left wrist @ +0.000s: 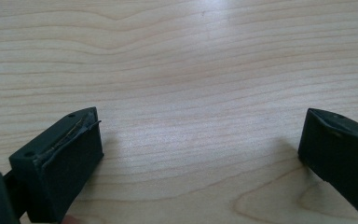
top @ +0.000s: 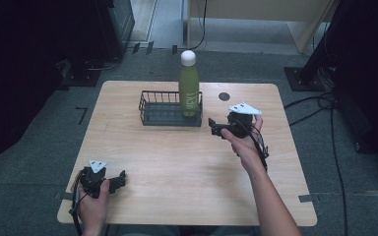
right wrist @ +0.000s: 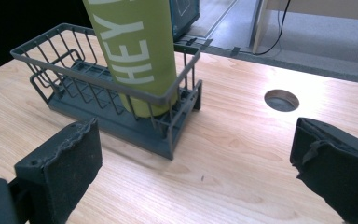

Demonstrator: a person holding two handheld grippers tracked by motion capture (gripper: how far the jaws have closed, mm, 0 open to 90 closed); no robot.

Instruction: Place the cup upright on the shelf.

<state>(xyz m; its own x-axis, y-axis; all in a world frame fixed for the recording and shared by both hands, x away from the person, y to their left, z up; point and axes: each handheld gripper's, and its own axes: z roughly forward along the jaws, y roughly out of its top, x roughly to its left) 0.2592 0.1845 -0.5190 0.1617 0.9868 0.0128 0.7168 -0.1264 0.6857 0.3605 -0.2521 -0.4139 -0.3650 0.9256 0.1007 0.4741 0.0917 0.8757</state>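
From the high view, the tall green bottle (top: 189, 88) is seen upright in the right end of the black wire basket (top: 153, 109) on the pale wooden worktop (top: 187, 162), with the right hand-held gripper (top: 216, 129) just beside it and easily able to topple it. In the left gripper view, the left hand-held gripper (left wrist: 200, 140) is held wide and empty. In the right gripper view, the right hand-held gripper (right wrist: 196, 154) is likewise spread wide with nothing held, its 2 ragged pads facing the smooth cylindrical bottle (right wrist: 135, 51), on which a slip is judged likely.
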